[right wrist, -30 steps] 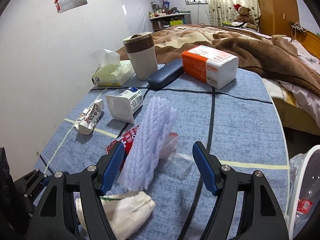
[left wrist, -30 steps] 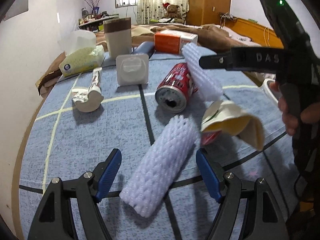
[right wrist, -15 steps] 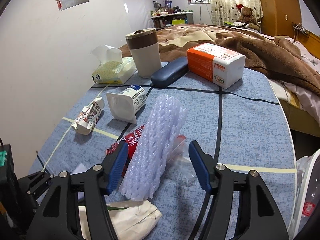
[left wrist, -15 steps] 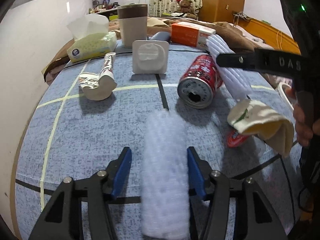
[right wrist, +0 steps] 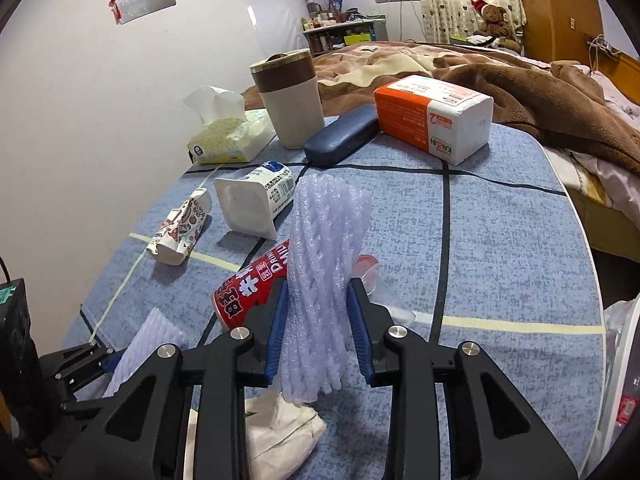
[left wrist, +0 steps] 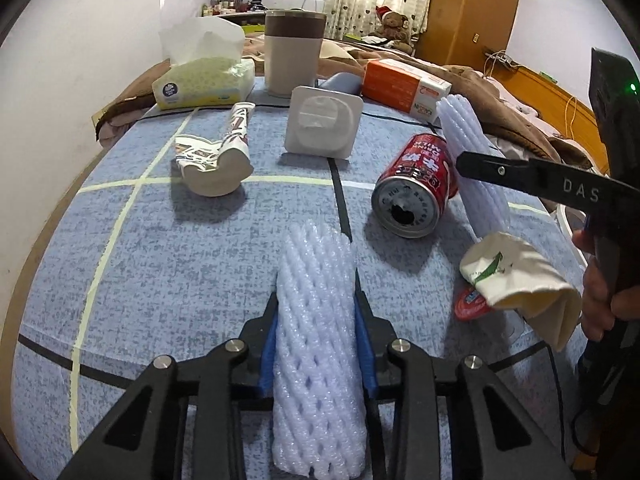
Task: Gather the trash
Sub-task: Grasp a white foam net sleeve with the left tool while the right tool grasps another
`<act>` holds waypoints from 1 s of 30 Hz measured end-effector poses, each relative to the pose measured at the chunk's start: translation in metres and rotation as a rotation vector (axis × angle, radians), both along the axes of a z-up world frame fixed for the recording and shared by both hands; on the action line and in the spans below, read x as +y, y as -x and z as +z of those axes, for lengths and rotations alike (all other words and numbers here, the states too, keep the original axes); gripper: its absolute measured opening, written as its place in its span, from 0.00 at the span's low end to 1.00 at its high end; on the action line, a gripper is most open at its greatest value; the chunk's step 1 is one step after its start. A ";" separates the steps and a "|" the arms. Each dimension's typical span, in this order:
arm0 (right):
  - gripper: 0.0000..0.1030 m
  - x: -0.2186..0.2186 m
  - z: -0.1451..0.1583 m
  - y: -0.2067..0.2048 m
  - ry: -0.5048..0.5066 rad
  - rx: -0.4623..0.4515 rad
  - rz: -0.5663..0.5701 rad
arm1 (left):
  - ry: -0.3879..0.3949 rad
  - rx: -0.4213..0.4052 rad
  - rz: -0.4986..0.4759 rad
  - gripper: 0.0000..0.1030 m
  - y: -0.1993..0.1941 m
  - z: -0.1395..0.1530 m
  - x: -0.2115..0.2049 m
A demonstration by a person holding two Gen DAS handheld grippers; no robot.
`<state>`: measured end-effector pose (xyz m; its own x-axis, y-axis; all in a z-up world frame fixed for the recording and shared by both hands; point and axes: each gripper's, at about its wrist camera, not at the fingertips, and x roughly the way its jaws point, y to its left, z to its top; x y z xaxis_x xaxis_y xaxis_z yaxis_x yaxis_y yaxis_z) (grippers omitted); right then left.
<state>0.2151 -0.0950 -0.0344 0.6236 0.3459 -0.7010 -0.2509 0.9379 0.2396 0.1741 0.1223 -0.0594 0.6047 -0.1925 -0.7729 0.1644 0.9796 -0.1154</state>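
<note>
My left gripper is shut on a white foam net sleeve that lies on the blue table. My right gripper is shut on a second foam net sleeve, also seen in the left wrist view. A red can lies on its side beside that sleeve. A crumpled paper cup lies at the near right. A flattened printed cup and a white yogurt cup lie farther back.
At the table's far end stand a tissue box, a brown-and-beige tumbler, a blue glasses case and an orange tissue pack. A bed with brown blankets lies beyond. A white bin rim is at the right.
Both grippers have closed from open onto their foam sleeves. The left one moved forward and lined up along its sleeve. The right one moved forward over its sleeve.
</note>
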 end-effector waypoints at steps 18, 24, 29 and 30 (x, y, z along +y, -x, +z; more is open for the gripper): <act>0.27 -0.021 0.017 0.018 -0.042 -0.055 -0.024 | 0.018 -0.075 0.008 0.34 0.015 0.031 -0.010; 0.27 -0.030 0.024 0.025 -0.053 -0.075 -0.037 | 0.021 -0.119 -0.011 0.34 0.020 0.050 -0.020; 0.27 -0.039 0.030 0.030 -0.054 -0.094 -0.051 | 0.018 -0.151 -0.032 0.34 0.024 0.064 -0.031; 0.27 -0.041 0.032 0.032 -0.055 -0.098 -0.056 | 0.020 -0.156 -0.037 0.34 0.025 0.067 -0.034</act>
<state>0.1831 -0.1363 -0.0022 0.7075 0.3451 -0.6167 -0.2237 0.9372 0.2677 0.1492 0.0883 0.0074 0.7090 -0.2312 -0.6663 0.2180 0.9703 -0.1047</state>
